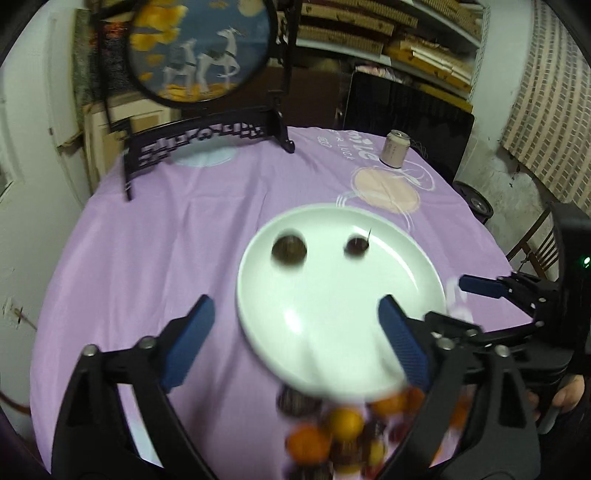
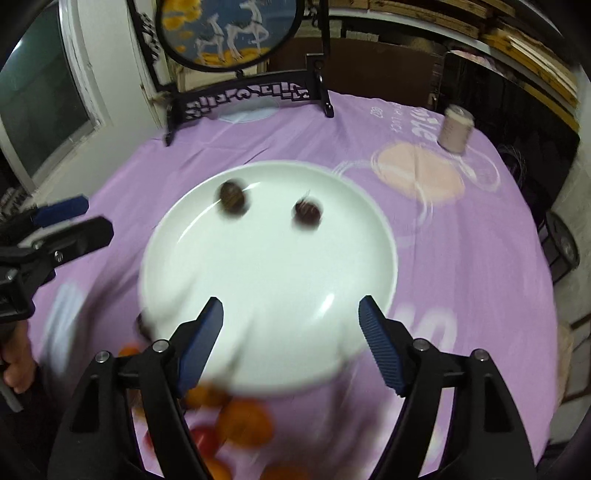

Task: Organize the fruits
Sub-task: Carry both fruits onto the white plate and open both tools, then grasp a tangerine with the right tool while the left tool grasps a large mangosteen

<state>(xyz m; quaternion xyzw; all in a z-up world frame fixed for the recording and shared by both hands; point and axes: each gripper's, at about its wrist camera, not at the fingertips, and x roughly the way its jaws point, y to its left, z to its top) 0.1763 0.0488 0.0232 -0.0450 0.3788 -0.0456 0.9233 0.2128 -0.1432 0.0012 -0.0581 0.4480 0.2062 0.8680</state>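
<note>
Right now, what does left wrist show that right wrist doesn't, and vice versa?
Left wrist only: the open left gripper from behind, and the dark screen behind the can.
Right wrist only: the open right gripper from behind, and a window at left.
Both: white plate holding two dark fruits, the pile of loose fruit nearer the camera, purple cloth, can, framed deer panel.

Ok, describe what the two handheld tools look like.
Both match: the left tool and right tool have black angular linkage arms with silver pivot bolts and flat blue ribbed pads. A green light glows on the right tool's black body.
</note>
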